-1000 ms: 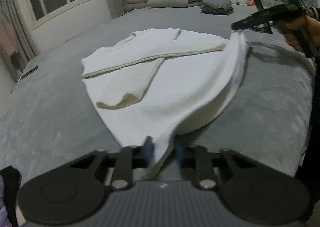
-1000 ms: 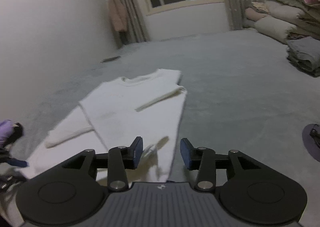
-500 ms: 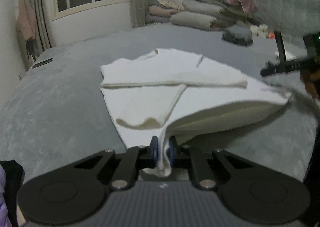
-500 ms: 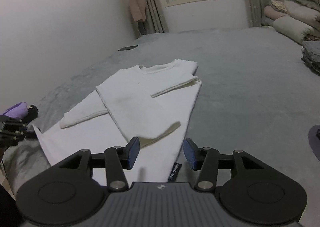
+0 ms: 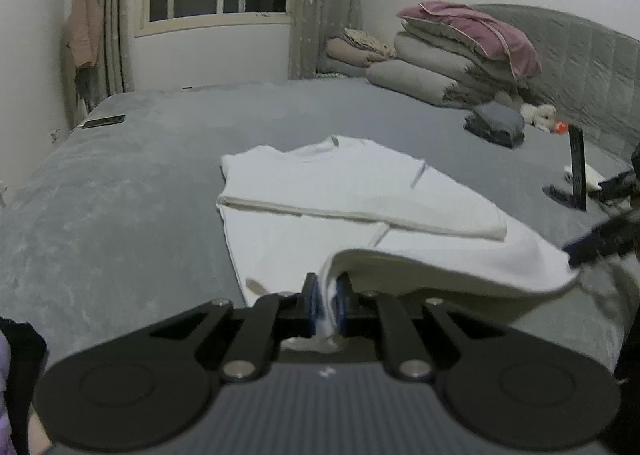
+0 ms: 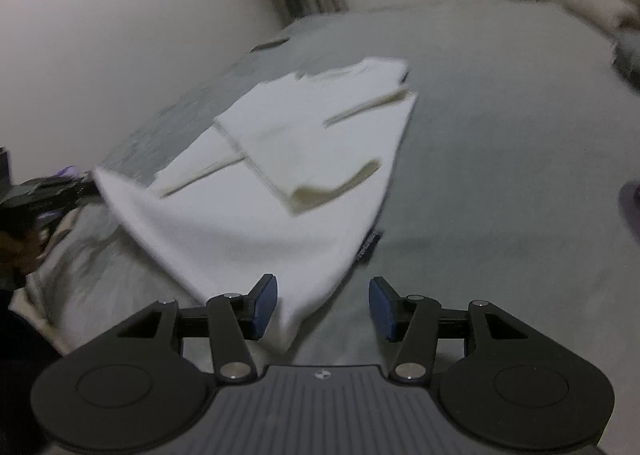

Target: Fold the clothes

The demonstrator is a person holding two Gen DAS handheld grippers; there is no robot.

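Left wrist view: left gripper (image 5: pixel 329 305) clamped on the hem corner of the white long-sleeved top (image 5: pixel 344 191), which lies on the grey bed (image 5: pixel 120 183), sleeves folded across; hem edge lifted.

Right wrist view: right gripper (image 6: pixel 323 305), jaws apart, holds nothing; the top's (image 6: pixel 280 159) other hem corner lies between them, just ahead.

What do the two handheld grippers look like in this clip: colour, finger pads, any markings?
Both are matte black: a ribbed grey-black body with a small pale logo, two round discs, and silver pivot screws on the linkage arms. The left gripper and right gripper carry blue pads. No cables or sleeves are visible.
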